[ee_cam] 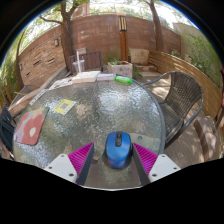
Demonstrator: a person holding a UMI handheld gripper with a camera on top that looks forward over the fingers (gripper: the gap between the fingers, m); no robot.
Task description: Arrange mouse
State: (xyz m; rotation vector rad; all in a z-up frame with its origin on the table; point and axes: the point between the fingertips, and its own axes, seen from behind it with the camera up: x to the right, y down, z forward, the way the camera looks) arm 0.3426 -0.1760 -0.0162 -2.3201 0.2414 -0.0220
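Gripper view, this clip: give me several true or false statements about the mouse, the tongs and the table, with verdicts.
1. The blue mouse lies between the fingers of the tongs. True.
2. The mouse is lifted clear of the glass table. False: it rests on the tabletop, with a gap to each finger.
3. The table is round with a glass top. True.
4. A yellow item lies on the table beyond the mouse. True.
5. The mouse is red. False: it is blue.

A round glass-topped bench (100, 118) carries a yellow note (64, 105), a red folder (30, 127) and a green sponge (124, 78), beside a metal mesh chair (184, 95).
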